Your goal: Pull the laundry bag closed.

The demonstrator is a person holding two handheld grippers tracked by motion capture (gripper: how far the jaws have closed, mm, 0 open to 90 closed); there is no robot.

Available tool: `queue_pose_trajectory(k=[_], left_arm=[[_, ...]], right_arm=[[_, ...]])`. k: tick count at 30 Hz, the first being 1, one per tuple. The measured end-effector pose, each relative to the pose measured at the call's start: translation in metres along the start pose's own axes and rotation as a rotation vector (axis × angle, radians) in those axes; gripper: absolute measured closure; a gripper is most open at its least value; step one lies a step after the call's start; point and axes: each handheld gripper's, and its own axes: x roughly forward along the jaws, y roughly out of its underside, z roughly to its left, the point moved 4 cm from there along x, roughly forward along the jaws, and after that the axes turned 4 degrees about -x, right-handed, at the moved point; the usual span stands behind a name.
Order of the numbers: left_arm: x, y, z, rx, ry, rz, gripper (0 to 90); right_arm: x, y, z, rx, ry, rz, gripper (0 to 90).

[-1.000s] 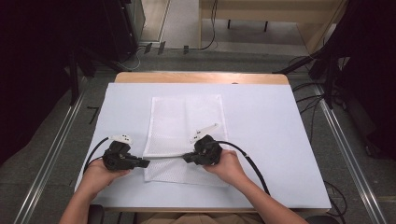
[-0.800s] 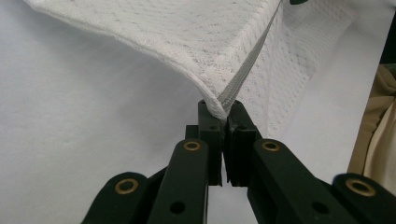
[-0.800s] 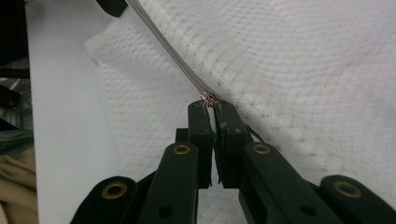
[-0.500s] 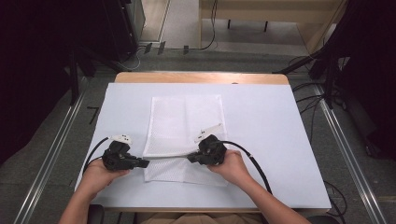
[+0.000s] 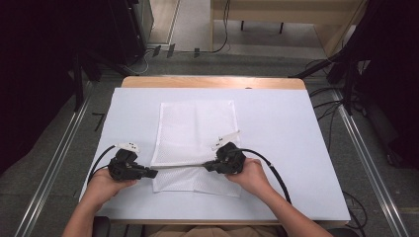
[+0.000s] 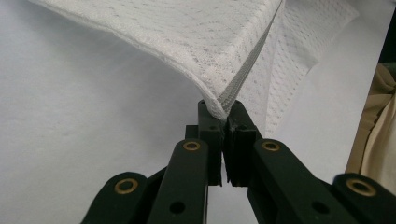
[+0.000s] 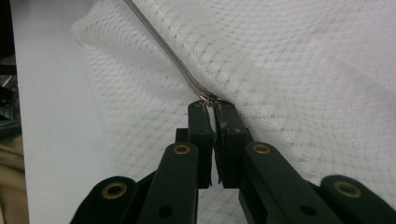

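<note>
Two tongs clamped | left tongs (image 6: 223,122): mesh bag (image 5: 197,133) corner | right tongs (image 7: 211,108): zipper pull (image 7: 207,98)

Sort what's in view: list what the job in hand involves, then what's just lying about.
In the job:
- white mesh bag, its grey zipper stretched between the grippers
- left gripper, shut on the bag's corner at the zipper end
- right gripper, shut on the zipper pull

Lying about:
- white table cover
- cables on the floor beyond the table
</note>
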Motion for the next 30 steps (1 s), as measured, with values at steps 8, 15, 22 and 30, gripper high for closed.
queue_pose_trajectory(k=[8,15,22,30], left_arm=[[0.001,0.000,0.000,0.001,0.010,0.004,87.8],[0.001,0.000,-0.001,0.003,0.012,0.003,88.0],[0.001,0.001,0.000,0.004,0.008,0.006,87.9],[0.000,0.001,0.000,-0.004,0.008,0.003,87.9]], right_arm=[[-0.005,0.000,0.001,-0.007,0.002,-0.008,88.0],[-0.006,0.003,0.001,-0.018,0.012,0.009,88.1],[-0.011,0.007,-0.002,-0.001,0.010,0.009,88.1],[-0.018,0.015,-0.006,0.013,0.014,0.011,88.0]])
